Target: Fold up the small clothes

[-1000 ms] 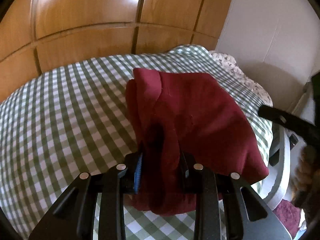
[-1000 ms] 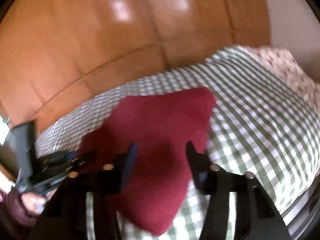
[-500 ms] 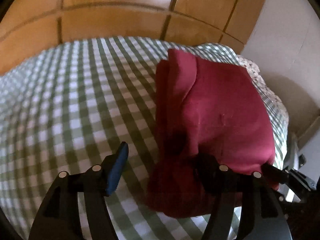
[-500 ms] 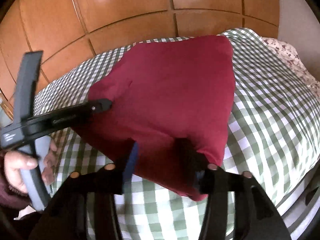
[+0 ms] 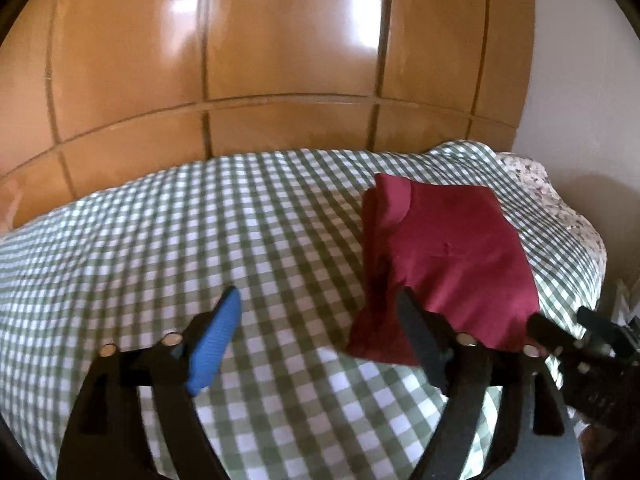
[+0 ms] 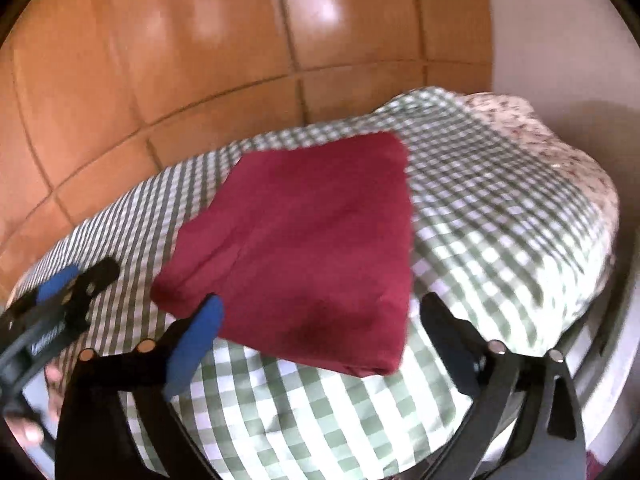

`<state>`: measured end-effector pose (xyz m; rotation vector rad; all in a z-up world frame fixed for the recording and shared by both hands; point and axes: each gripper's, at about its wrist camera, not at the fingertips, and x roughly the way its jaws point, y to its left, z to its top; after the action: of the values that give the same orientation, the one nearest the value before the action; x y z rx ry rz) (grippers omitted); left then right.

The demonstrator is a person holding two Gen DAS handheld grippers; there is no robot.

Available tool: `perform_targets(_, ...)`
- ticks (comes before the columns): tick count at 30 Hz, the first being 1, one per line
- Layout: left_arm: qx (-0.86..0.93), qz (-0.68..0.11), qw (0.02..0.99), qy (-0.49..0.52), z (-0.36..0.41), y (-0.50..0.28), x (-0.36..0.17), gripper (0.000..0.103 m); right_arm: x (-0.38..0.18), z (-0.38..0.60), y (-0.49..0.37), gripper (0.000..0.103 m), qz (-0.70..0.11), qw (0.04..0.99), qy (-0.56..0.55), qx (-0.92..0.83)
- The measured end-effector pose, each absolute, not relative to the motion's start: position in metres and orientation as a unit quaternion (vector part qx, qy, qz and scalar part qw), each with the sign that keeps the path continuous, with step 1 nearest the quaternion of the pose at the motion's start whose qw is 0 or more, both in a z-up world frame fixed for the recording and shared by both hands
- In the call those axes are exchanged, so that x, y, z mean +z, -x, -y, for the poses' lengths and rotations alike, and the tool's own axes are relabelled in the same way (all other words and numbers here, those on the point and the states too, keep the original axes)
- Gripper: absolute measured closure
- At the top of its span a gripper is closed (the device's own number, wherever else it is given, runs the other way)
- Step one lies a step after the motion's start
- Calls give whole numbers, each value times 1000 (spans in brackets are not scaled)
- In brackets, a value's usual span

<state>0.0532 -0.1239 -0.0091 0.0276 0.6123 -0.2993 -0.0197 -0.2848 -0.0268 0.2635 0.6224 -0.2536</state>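
My left claw [image 5: 316, 332] and right claw [image 6: 320, 332] are both opening, nothing between the jaws, so the fold can settle. The shirt [image 6: 312, 240] lies folded on the bed [image 5: 160, 240], at my left claw's two o'clock.

A bedroom in a home is shown: a bed [image 5: 200, 240] with checked sheets is seen, wooden wardrobe doors [image 5: 280, 40] at 12 o'clock.

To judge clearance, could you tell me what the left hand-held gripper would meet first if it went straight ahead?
Probably the checked cloth: the left hand-held gripper, jaws opening and empty, points down at bare cloth, with the red garment off to its right.
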Motion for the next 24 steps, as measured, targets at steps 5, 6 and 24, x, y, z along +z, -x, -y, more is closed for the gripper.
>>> perform_targets(5, -136, -288, 948, -15, 120, -34, -6, 15, -23, 280, 32, 2, -300, 933, -124, -158)
perform_targets(6, -134, -289, 948, -17, 121, -31, -6, 13, -24, 275, 35, 2, -296, 934, -113, -166)
perform_targets(24, -145, -292, 945, -14, 124, -18, -17, 4, -33, 267, 32, 2, -302, 920, -88, -234)
